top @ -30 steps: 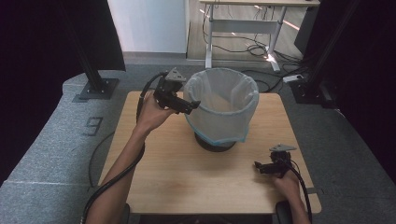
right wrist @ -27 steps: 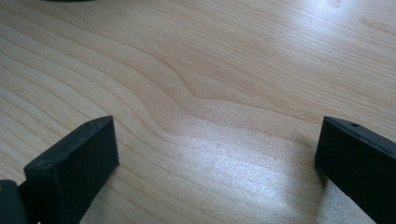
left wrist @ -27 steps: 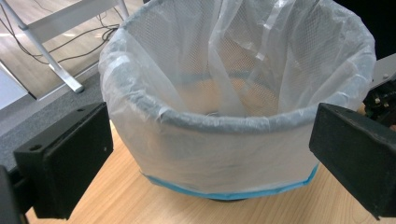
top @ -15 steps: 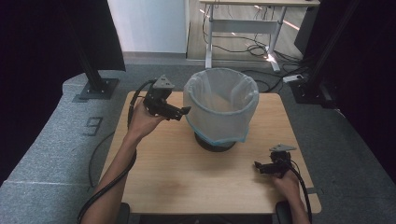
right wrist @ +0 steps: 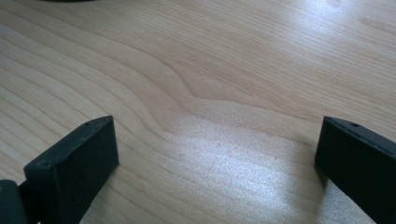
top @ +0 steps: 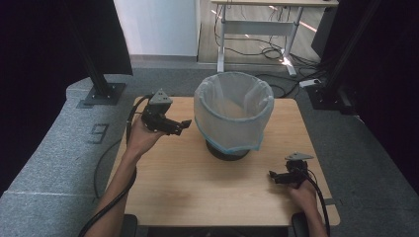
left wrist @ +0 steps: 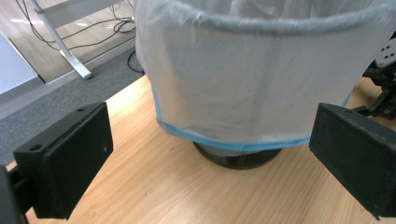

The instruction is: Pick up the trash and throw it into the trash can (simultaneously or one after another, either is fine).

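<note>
A light wooden table (top: 188, 182) with visible grain stands on grey carpet. Behind it the room shows a white wall panel, black stands on floor plates, dark curtains at both sides, and a pale desk frame with loose cables on a lighter floor.

On the far middle of the table stands a round bin (top: 232, 116). A white, half-transparent bag lines it and is folded out over the rim, hanging down the outer wall as a skirt that ends in a thin blue hem. Below the hem a dark, ribbed base shows. The bin stands upright, its long axis vertical and its mouth opening straight up.

The left gripper (top: 180, 126) is held above the table just left of the bin, apart from it, with its tips pointing right toward the bin wall. In the left gripper view its jaws stand wide apart with nothing between them, framing the bagged bin (left wrist: 261, 79).

The right gripper (top: 274, 177) sits low near the table's front right corner, well apart from the bin, pointing left. In the right gripper view its jaws are spread wide over bare wood (right wrist: 210, 93), holding nothing
</note>
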Motion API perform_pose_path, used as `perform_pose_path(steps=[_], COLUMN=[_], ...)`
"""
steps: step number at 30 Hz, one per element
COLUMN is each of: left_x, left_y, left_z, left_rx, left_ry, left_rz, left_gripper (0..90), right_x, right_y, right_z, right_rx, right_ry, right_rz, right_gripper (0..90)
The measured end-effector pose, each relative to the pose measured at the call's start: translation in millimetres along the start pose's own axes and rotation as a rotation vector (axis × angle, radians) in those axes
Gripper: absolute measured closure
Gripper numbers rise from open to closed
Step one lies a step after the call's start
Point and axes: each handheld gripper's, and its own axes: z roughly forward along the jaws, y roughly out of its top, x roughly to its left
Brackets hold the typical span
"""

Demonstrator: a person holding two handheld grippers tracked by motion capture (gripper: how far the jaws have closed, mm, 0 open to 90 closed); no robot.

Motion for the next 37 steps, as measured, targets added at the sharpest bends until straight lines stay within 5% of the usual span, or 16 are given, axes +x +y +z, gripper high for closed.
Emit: perform_pose_path(steps=[20,37], left_x=[3.9,-2.4], left_y=[-65.3,-130.1], left_z=[13.9,43.0], left_rx=[0.036,0.081], left_ry=[0.022,0.051], left_rz=[-0.032,-0.052], left_gripper=[0.0,0.0], right_x=[0.2,0.7], right_y=[-0.1,-0.3], right_z=[0.2,0.0], right_rx=[-0.002,-0.002], right_ry=[0.000,-0.004], right_rz=[0.001,0.005], right_gripper=[0.0,0.0])
